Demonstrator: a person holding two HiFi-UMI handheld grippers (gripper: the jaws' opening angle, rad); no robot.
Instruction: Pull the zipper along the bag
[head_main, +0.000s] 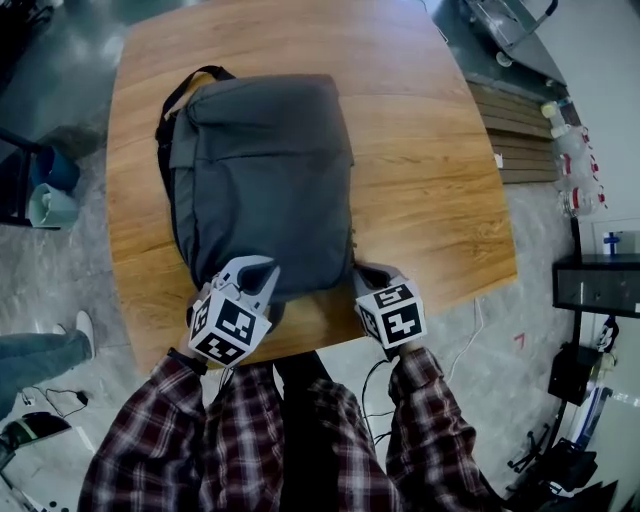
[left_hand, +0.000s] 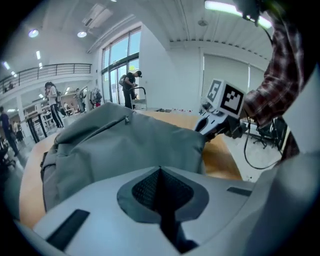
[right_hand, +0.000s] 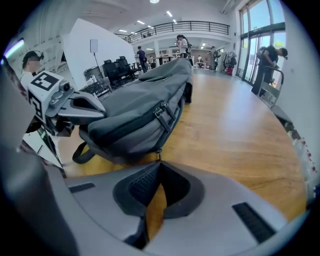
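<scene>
Now, bag (head_main: 265, 180): grey, lying flat in the middle of the desk, with a black strap (head_main: 185, 85) curling out at its far-left corner.
Zipper pull (right_hand: 159, 154): a small metal tab hanging off the bag's near-right corner and running straight into the right jaws' tips.
Right gripper (right_hand: 159, 166): jaws closed, and they've got that pull pinched; wood shows through the gap behind the tips.
Left gripper (left_hand: 160, 171): at the bag's near-left corner, jaws squeezed together on the fabric edge.
Desk (head_main: 430, 150): wooden, with both grippers at its near edge, one on each side of the bag.
Sleeves (head_main: 420, 410): plaid, coming in from the near side.
Background: a bright hall, with people (left_hand: 131, 85) standing far off by the windows (left_hand: 120, 60).
</scene>
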